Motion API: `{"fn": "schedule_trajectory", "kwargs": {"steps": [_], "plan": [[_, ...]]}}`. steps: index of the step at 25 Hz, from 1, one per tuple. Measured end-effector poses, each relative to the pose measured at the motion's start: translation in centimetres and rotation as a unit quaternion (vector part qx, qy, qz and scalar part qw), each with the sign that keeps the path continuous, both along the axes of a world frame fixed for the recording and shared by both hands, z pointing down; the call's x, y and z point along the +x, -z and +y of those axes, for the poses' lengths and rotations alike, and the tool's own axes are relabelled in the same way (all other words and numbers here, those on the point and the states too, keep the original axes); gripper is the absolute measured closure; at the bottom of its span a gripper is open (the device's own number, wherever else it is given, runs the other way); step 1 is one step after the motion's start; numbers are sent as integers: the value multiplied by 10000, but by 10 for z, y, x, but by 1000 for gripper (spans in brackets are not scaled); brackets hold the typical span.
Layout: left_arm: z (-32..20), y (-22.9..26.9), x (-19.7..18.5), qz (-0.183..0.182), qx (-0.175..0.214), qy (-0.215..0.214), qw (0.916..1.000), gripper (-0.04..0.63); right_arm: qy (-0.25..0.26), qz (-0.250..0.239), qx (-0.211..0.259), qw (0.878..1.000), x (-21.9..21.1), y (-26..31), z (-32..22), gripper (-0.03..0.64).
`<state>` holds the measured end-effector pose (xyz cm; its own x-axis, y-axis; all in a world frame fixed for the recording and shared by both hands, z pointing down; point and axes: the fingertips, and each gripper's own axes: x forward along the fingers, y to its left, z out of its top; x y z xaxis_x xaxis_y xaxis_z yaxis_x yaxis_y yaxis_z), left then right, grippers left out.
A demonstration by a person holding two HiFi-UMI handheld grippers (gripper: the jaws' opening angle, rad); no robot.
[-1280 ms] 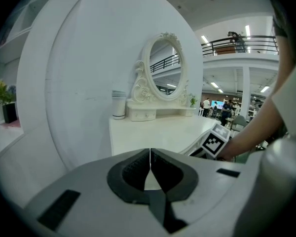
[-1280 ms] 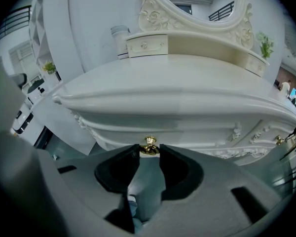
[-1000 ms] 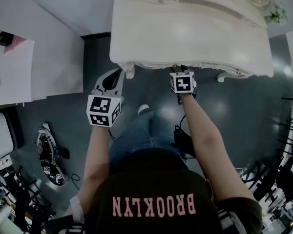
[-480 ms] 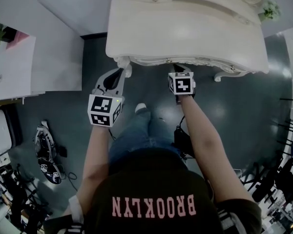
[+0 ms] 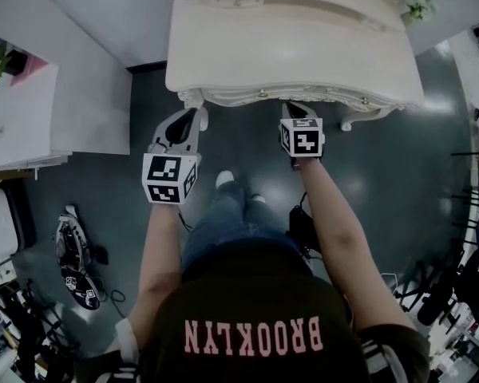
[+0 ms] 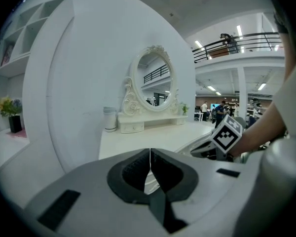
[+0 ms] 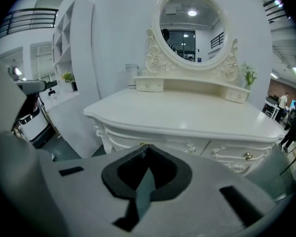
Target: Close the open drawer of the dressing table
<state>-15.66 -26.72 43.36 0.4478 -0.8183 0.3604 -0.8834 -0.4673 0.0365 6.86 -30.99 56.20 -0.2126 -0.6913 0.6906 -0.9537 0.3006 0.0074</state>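
Dressing table point(image 5: 295, 54) glossy cream painted wood; floor point(image 5: 399, 182) glossy.

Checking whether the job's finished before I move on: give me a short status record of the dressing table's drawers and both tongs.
dressing table: white, oval mirror at the back
drawers: fronts look flush, none standing out
left tongs: shut, empty, near the table's left front corner
right tongs: shut, empty, near the front edge
task: looks done
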Motion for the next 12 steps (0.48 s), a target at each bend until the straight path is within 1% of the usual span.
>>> {"fn": "schedule_trajectory", "kwargs": {"steps": [5, 12], "plan": [[6, 21, 0, 100, 225, 148, 9996, 591, 19, -73, 255, 9996, 4, 26, 15, 620], [15, 53, 7, 147, 579, 168, 9981, 591, 14, -235, 681, 9974, 7, 68, 27, 621]]}}
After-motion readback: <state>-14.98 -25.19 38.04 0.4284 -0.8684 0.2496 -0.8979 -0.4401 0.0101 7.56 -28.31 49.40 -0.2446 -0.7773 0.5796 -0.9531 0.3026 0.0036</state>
